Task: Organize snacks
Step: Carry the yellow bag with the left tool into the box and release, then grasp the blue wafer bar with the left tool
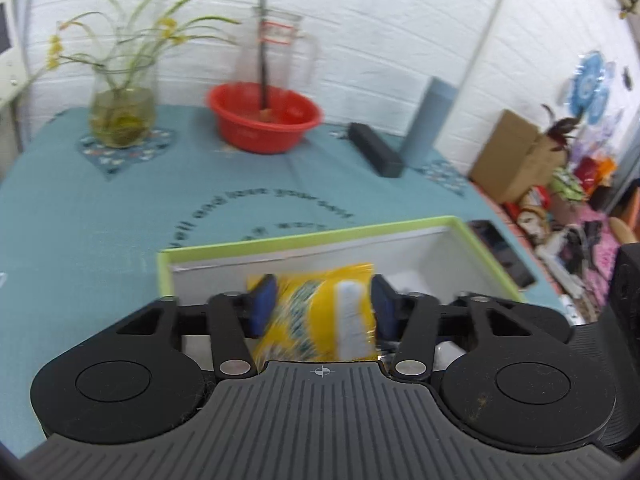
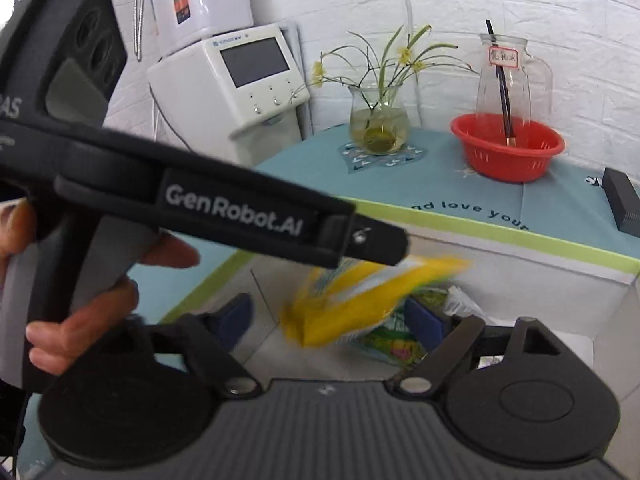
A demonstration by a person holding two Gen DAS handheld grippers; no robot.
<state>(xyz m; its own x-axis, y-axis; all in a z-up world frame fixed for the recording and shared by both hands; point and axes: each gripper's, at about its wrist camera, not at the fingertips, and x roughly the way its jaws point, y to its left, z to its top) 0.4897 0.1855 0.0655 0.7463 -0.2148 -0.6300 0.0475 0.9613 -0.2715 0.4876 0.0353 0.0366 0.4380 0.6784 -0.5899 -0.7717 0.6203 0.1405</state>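
My left gripper [image 1: 323, 307] is shut on a yellow snack packet [image 1: 320, 316] and holds it over a white box with a green rim [image 1: 304, 237]. In the right wrist view the left gripper's body [image 2: 240, 216] crosses the frame and the yellow packet [image 2: 360, 296] hangs, blurred, inside the box [image 2: 500, 236]. My right gripper [image 2: 330, 320] is open and empty, with its blue pads at the box's opening. A green snack packet [image 2: 396, 340] lies on the box floor under the yellow one.
On the teal tablecloth [image 1: 100, 208] stand a glass vase with a plant [image 1: 122, 116], a red basin [image 1: 266, 118] with a glass pitcher [image 1: 276, 52] behind it, a black bar [image 1: 374, 150] and a grey cylinder [image 1: 428, 120]. A phone [image 1: 502, 252] lies right of the box. A white appliance [image 2: 232, 84] stands beyond the table.
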